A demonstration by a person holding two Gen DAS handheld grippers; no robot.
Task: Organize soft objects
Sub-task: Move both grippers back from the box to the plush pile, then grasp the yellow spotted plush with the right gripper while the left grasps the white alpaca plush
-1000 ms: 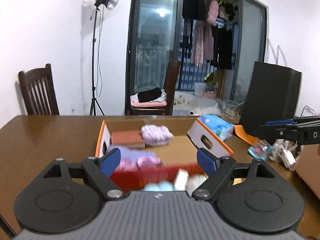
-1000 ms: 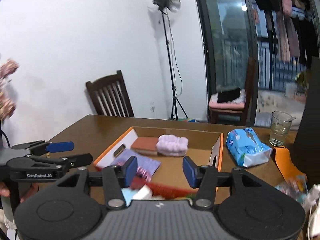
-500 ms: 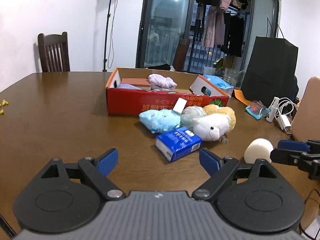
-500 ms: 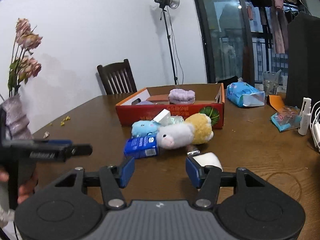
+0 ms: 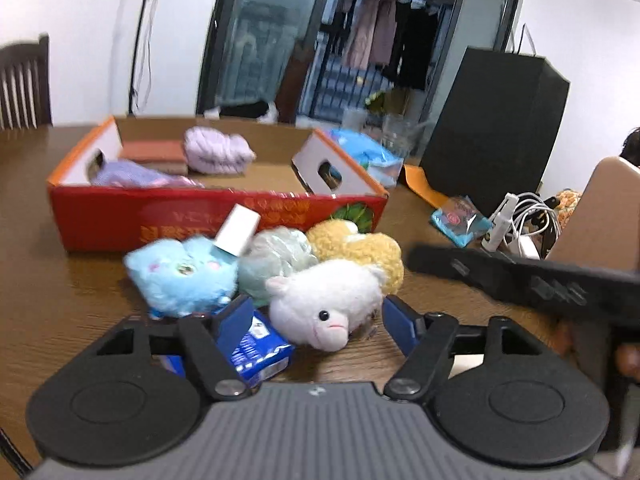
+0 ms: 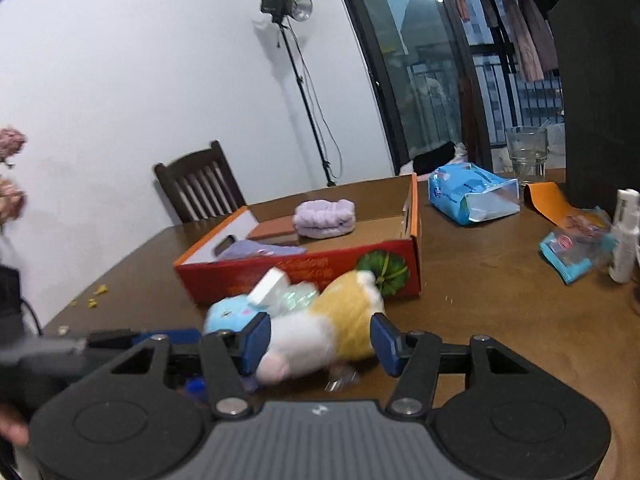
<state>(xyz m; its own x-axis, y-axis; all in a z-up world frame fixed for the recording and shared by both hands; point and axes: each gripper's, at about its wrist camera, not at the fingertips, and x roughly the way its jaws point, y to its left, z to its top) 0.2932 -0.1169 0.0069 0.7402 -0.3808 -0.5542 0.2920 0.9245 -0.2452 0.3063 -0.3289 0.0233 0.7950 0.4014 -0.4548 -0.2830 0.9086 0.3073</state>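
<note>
Left gripper (image 5: 316, 316) apparently astride white plush (image 5: 324, 304)

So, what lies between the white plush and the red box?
The yellow plush and a pale green bundle lie between white plush and box, seen in left wrist view.

Blue packet (image 5: 256, 350) half hidden behind the gripper's finger; print on the red box (image 5: 200, 220) blurred

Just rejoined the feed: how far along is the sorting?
Done: a purple roll and folded cloths lie in the box. In hand: nothing gripped; both grippers straddle the white plush, the left closing. Left: the blue plush, the green bundle and the white plush, all outside.
</note>
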